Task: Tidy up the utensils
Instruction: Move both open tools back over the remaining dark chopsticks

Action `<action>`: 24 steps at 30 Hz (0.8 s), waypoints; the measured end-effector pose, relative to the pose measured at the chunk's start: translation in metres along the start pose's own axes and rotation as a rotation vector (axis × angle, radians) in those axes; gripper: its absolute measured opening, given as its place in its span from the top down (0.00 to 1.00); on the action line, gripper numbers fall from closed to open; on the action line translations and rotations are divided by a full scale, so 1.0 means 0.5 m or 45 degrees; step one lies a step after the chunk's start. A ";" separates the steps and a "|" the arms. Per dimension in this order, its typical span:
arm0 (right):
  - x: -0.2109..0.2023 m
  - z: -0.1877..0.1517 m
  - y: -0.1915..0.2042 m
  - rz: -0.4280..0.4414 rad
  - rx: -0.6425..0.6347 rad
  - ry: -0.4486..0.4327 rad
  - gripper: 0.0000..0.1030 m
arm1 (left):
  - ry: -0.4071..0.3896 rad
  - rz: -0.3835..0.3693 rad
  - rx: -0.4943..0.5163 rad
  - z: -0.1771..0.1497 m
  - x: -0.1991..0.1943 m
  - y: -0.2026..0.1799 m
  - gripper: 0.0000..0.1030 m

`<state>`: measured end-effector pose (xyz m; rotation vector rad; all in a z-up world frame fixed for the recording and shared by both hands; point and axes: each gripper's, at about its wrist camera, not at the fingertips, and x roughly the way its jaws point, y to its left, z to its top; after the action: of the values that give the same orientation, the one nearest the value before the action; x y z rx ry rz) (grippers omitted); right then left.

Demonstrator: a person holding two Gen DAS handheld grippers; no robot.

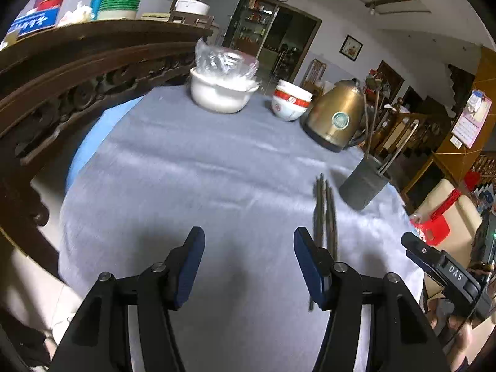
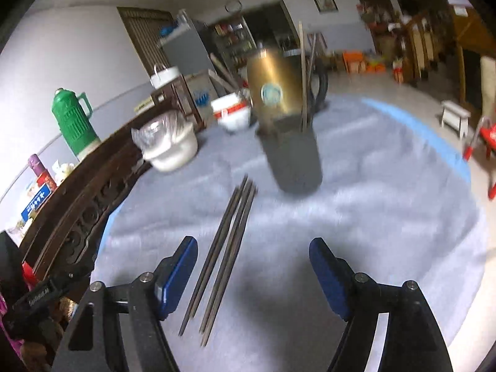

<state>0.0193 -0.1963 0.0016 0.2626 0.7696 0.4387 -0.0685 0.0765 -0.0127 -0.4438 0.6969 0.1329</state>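
Observation:
Several dark chopsticks (image 2: pixel 224 257) lie together on the grey tablecloth, also in the left wrist view (image 1: pixel 325 214). A dark grey utensil holder (image 2: pixel 294 161) stands beyond them with a few sticks upright in it; it also shows in the left wrist view (image 1: pixel 364 183). My right gripper (image 2: pixel 252 245) is open and empty above the cloth, with the chopsticks just inside its left finger. My left gripper (image 1: pixel 249 235) is open and empty, with the chopsticks just beyond its right finger. The right gripper's body shows at the left wrist view's right edge (image 1: pixel 446 269).
A gold kettle (image 1: pixel 336 114) stands behind the holder. Stacked red-and-white bowls (image 1: pixel 290 100) and a white pot with a plastic bag (image 1: pixel 221 85) sit at the far side. A carved dark wood sideboard (image 1: pixel 77 71) runs along the left, holding a green thermos (image 2: pixel 73 122).

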 end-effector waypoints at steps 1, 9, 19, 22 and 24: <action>0.002 -0.003 0.003 0.001 0.002 0.012 0.24 | 0.001 -0.002 -0.002 -0.004 -0.005 0.005 0.40; 0.025 0.005 0.071 0.050 -0.058 0.045 0.24 | -0.018 -0.024 -0.016 -0.011 -0.028 0.018 0.38; 0.044 0.000 0.109 0.058 -0.100 0.068 0.24 | -0.040 -0.019 -0.021 -0.008 -0.040 0.035 0.38; 0.048 0.005 0.113 0.055 -0.105 0.068 0.24 | -0.051 -0.012 -0.024 -0.006 -0.041 0.041 0.38; 0.052 0.007 0.117 0.056 -0.109 0.072 0.24 | -0.049 -0.012 -0.032 -0.004 -0.039 0.045 0.38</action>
<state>0.0219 -0.1328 0.0106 0.1879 0.7994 0.5213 -0.0905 0.0964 -0.0097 -0.4676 0.6559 0.1411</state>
